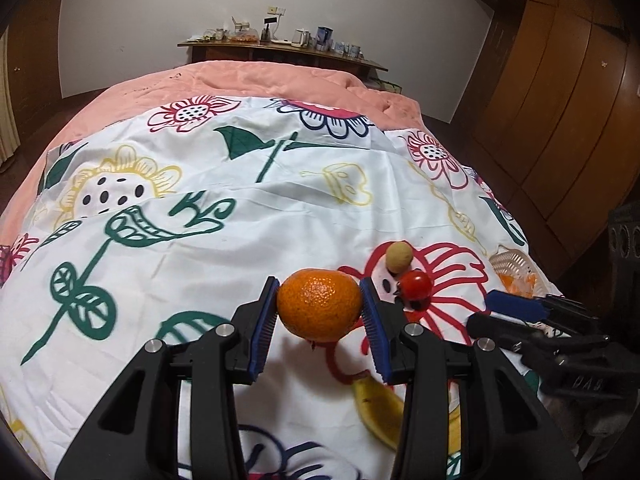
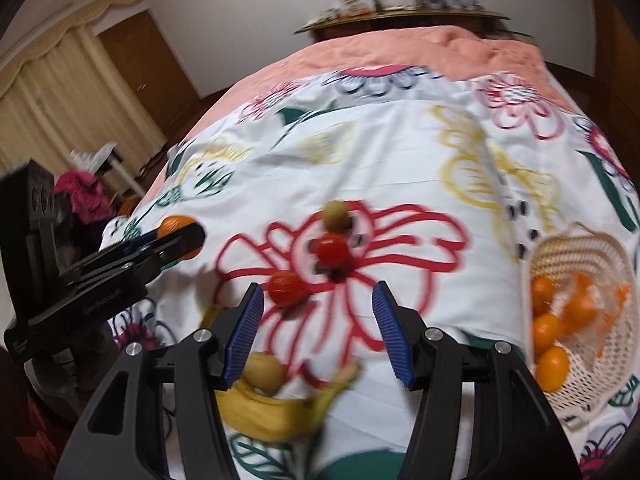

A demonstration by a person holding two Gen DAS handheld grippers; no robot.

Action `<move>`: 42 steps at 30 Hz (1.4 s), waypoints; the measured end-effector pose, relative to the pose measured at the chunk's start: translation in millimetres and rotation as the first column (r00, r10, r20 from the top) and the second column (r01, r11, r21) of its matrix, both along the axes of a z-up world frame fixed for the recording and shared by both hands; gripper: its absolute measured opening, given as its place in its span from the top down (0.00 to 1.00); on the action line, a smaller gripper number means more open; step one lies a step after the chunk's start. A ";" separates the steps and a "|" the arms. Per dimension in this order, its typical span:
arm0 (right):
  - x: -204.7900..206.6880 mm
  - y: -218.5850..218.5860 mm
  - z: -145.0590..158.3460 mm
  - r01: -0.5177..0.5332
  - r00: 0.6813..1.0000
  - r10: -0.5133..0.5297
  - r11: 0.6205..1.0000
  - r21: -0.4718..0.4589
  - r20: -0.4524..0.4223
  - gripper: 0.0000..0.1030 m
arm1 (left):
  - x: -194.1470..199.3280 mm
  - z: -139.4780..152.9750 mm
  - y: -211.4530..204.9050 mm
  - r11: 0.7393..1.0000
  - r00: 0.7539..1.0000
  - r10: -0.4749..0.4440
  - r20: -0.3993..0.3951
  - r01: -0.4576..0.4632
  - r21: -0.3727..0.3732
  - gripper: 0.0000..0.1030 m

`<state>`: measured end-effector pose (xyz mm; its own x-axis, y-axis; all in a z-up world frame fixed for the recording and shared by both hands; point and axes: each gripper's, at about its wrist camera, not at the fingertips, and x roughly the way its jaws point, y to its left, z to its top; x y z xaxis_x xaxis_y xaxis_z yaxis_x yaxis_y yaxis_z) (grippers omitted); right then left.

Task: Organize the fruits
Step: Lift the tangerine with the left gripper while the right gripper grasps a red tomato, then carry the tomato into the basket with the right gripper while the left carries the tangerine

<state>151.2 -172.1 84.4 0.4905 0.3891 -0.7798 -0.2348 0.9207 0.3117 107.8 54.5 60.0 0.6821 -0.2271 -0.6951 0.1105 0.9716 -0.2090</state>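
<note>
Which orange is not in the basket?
The orange held between the left gripper's jaws, above the cloth. All the other oranges lie in the white basket.

Faint embossed lettering on black body of left gripper [image 2: 180, 240] in right wrist view, too blurred to read. Right gripper [image 1: 504, 312] body bears embossed letters, illegible.

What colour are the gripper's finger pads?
Blue pads, ribbed, on black arms; clearest in the right wrist view.
</note>
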 end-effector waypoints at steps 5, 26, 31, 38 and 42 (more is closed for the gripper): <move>7.3 25.0 -7.2 -0.048 0.999 0.047 0.998 -0.035 -0.023 0.49 | -5.9 -2.0 9.5 1.000 1.000 0.008 0.008 -0.008 -0.017 0.59; 33.1 50.9 -37.7 -0.103 0.988 0.089 0.988 -0.112 -0.124 0.70 | -8.0 -10.1 26.7 0.997 1.000 0.030 0.001 -0.030 -0.068 0.59; 29.0 46.8 -30.0 -0.098 0.991 0.089 0.990 -0.097 -0.097 0.70 | -8.3 -10.6 24.5 0.998 1.000 0.027 -0.002 -0.027 -0.065 0.59; 19.8 17.3 -12.6 -0.030 0.998 0.026 0.998 -0.061 -0.057 0.70 | -9.1 -10.9 15.4 0.998 1.000 0.010 -0.009 -0.011 -0.058 0.59; 13.9 -1.6 -9.4 0.010 0.999 -0.012 0.999 -0.042 -0.052 0.70 | -10.2 -9.8 9.6 0.999 1.000 -0.003 -0.011 0.002 -0.050 0.59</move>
<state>165.2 -173.7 75.0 0.4530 0.3500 -0.8199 -0.2088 0.9358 0.2841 97.6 64.2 50.2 0.6740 -0.2639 -0.6900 0.1107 0.9596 -0.2589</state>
